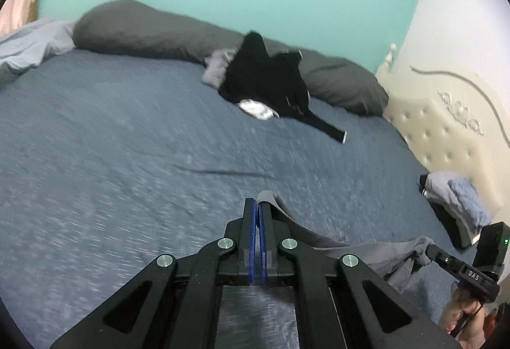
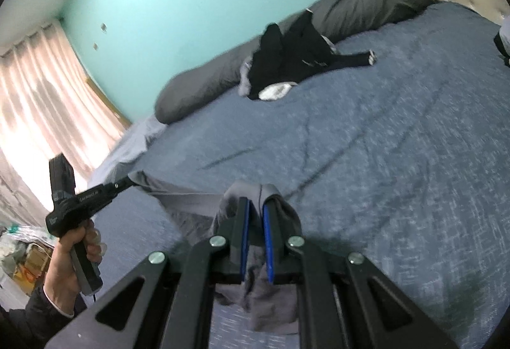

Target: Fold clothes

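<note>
A person is holding a grey garment [image 2: 191, 199] stretched in the air above a blue bed [image 1: 111, 141], one gripper at each end; the left gripper [image 1: 258, 205] is pinched tight on a corner of the cloth, its blue pads nearly meeting, while the right gripper [image 2: 255, 208] is clamped narrowly on a bunched fold that is draping over its fingers and hanging below; the span between the two is pulling fairly taut, with the rest sagging loose. The garment is reading as thin, light and limp; it is likely to slide and crumple rather than keep a crease, so a hold at corners or along a hem should be serving better than a grab at the middle, and the bunch in the right gripper may be hiding which edge is held. A heap of black clothes [image 1: 271, 81] with a white piece [image 1: 256, 109] is lying against the long grey pillow [image 1: 143, 30] at the far side of the bed, well apart from the grippers; a small stack of bluish clothes [image 1: 455, 199] is sitting near the cream headboard [image 1: 446, 125]; whether that stack is folded cannot be told through the blur.
</note>
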Available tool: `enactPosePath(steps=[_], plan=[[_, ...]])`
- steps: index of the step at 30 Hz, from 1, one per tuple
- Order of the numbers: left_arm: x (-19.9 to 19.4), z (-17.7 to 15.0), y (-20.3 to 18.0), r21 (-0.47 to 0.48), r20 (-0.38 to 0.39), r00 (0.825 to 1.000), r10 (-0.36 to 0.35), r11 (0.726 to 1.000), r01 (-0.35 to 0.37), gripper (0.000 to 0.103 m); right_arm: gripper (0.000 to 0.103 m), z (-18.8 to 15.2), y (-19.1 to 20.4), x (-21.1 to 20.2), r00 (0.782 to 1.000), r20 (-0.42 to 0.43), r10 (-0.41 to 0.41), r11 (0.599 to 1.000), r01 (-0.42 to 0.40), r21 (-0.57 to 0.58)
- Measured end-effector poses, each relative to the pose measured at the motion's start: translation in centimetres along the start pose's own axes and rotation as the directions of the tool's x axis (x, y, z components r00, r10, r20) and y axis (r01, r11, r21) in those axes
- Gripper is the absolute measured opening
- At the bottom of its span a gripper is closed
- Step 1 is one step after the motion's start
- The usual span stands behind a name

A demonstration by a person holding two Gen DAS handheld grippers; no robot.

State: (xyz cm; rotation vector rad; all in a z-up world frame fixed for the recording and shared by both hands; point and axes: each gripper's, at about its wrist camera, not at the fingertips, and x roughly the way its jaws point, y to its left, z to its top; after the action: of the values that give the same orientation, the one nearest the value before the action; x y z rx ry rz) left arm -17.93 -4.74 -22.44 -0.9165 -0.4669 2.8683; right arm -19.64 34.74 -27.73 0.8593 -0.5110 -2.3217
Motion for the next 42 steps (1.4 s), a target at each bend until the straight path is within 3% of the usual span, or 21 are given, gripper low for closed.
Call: enactPosePath(steps=[5,9,15,19,21,24,31,34,37,42], plan=[[-2.8,0.1,1.1,-0.004,0.027,0.999,0.023,1.0,-0.022,0.002,0.009,1.0,1.7,-1.0,0.997,0.051,0.064,0.998,-0.063,-0.022],[-4.2,-0.2,2.1,-0.014,0.026,0.999,0.038,0.999,-0.038,0.002,0.009,0.8,1.9,-0.5,0.998,0.016,0.066,0.998,-0.065,-0.023],[-0.3,-3.6,5.3,-0.058,-0.111,0.989,0.099,0.993,-0.106,0.002,0.009,-0.9,2.1,2.8,0.985,-0.173,0.027,0.998,-0.036,-0.054],[1.2,-4.6,6.9,-0.088,-0.155,0.979,0.131,0.985,-0.146,0.002,0.01,-2.1,2.3,4.9,0.955,-0.298,0.001,0.996,-0.026,-0.08],[1.6,-5.0,7.4,-0.103,-0.165,0.976,0.141,0.982,-0.159,0.002,0.015,-2.6,2.1,5.6,0.936,-0.348,-0.05,0.996,0.019,-0.091],[1.7,-4.9,7.3,-0.102,-0.165,0.976,0.142,0.982,-0.16,0.002,0.026,-2.6,1.6,5.5,0.928,-0.357,-0.102,0.992,0.07,-0.101],[2.0,-4.7,7.0,-0.099,-0.166,0.975,0.145,0.982,-0.163,0.002,0.028,-0.8,-0.1,4.2,0.957,-0.273,-0.097,0.995,0.101,0.002],[2.1,-4.7,7.1,-0.101,-0.168,0.975,0.146,0.981,-0.164,0.002,0.029,-1.4,0.5,5.2,0.95,-0.301,-0.079,0.997,0.081,-0.006],[2.2,-4.8,7.2,-0.104,-0.172,0.974,0.145,0.981,-0.165,0.002,0.042,-2.2,1.6,6.5,0.935,-0.345,-0.083,0.996,0.068,-0.056],[2.4,-4.8,7.5,-0.106,-0.18,0.973,0.145,0.981,-0.166,0.002,0.043,-3.2,2.0,7.5,0.923,-0.374,-0.095,0.994,0.068,-0.086]])
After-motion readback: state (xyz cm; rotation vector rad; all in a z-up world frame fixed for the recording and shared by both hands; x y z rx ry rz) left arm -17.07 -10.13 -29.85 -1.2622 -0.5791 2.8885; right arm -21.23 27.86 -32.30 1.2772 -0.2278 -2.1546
